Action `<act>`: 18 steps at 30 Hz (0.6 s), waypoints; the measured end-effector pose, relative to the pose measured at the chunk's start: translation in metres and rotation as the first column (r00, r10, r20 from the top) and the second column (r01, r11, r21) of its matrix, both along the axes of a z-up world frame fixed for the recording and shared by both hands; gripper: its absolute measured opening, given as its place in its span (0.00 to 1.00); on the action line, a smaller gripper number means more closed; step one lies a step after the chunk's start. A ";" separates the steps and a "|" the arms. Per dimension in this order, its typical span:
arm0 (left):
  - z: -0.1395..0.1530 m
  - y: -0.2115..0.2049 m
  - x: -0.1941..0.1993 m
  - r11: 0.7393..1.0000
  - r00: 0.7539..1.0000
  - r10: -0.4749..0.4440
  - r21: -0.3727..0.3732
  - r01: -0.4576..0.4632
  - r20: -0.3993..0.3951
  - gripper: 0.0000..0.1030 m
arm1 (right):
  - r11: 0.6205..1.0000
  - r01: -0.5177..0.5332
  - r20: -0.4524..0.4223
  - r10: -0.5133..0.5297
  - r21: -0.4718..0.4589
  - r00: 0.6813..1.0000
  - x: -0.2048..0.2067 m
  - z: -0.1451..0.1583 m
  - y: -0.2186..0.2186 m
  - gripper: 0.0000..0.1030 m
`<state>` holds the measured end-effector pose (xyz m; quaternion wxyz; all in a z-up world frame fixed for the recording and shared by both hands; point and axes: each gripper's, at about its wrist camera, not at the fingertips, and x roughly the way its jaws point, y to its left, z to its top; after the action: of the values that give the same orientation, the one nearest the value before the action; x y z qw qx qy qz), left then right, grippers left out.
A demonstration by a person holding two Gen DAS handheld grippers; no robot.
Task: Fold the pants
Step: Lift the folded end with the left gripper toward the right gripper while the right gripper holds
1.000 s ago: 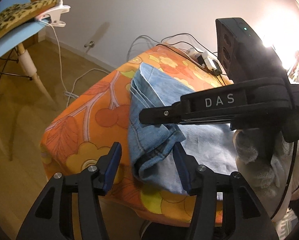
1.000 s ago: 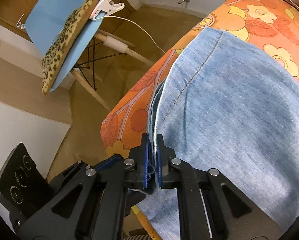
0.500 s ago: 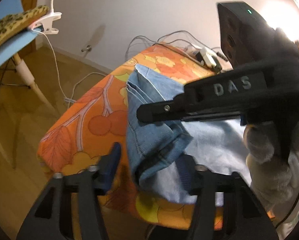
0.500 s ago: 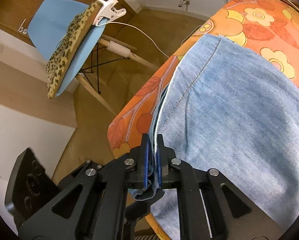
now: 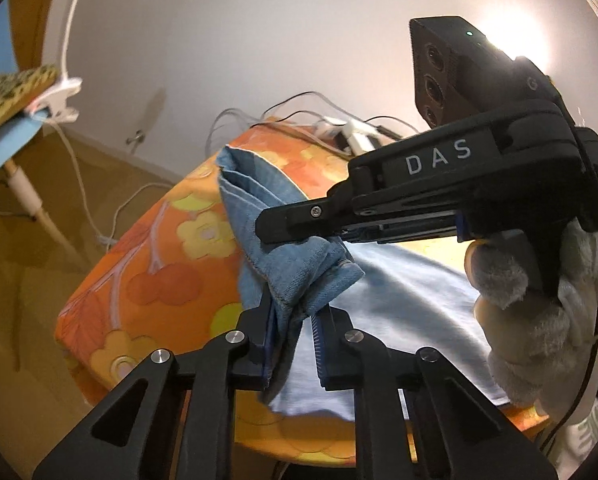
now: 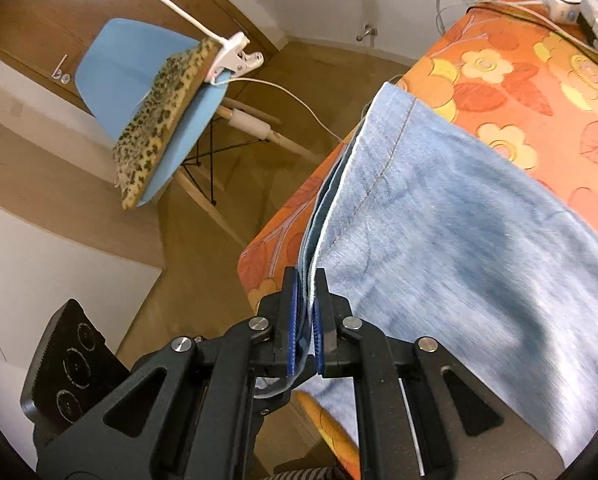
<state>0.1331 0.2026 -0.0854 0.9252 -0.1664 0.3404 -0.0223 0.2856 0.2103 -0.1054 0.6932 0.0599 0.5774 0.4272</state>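
Tablecloth (image 6: 499, 68), orange with flowers, covers the table under the light-blue jeans (image 6: 459, 220), whose near edge is lifted off it. Right gripper (image 6: 305, 320) is clamped tight on that layered edge. Left gripper (image 5: 293, 344) has just been closing, its jaws narrow, with a bunched denim corner between them.

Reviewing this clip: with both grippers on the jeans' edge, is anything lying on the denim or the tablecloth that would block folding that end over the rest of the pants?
Nothing visible does. The left gripper, whose jaws have just been closing, and the right gripper both pinch the jeans at the near edge. The denim ahead is bare; the cables and adapters sit at the far end of the tablecloth, off the pants.
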 end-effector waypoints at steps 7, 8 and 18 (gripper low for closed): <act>0.017 -0.028 -0.003 0.997 0.996 -0.076 0.016 0.075 0.050 0.12 | 1.000 0.013 0.043 -0.014 0.011 0.999 -0.005 0.026 -0.037 0.08; 0.017 -0.034 -0.004 0.996 0.994 -0.091 0.024 0.090 0.056 0.11 | 1.000 0.020 0.042 -0.021 0.014 0.999 -0.005 0.028 -0.042 0.18; 0.006 -0.067 0.000 0.979 0.981 -0.191 0.084 0.187 0.039 0.10 | 0.995 0.094 -0.018 -0.095 -0.040 0.995 0.014 0.019 -0.081 0.48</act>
<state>0.1330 0.1358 -0.0790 0.9326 -0.0955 0.3333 -0.1002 0.2993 0.1296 -0.0864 0.7081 0.0779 0.5887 0.3819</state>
